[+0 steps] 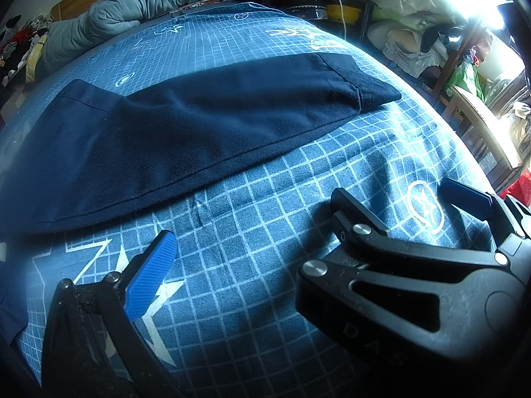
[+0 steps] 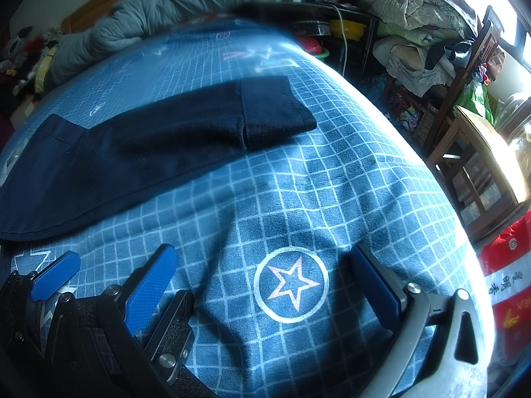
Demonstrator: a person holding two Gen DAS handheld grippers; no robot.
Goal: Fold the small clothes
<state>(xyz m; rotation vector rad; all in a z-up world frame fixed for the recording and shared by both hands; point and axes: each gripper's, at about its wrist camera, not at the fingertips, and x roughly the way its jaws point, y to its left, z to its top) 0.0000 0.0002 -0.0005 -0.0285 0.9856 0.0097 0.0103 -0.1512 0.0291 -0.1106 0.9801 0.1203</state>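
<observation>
1. Left wrist: lay flat across the grid-print bed cover (image 1: 265,238), a dark navy garment (image 1: 186,132), near edge well ahead of the left tongs (image 1: 308,229), spread wide and empty. Grey quilt (image 1: 142,3) heaped at the far end.
2. Right wrist: hovered over a star print (image 2: 291,284), right tongs (image 2: 265,282), open, holding nothing; garment (image 2: 159,146) up-left; wooden chair (image 2: 478,152) crowded beside the bed's right edge.

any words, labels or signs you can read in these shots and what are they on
"D A S" – raised letters on the black body of the right claw, seen in the left wrist view; more letters may be cut off.
Three Chinese characters, apparently "皇明春", the first unclear – on a white strip of the red banner.
Large pale letters on the bedsheet beyond the dark garment – too blurred and washed out to read.
Star-in-circle emblem on the bedsheet – no words.
</observation>
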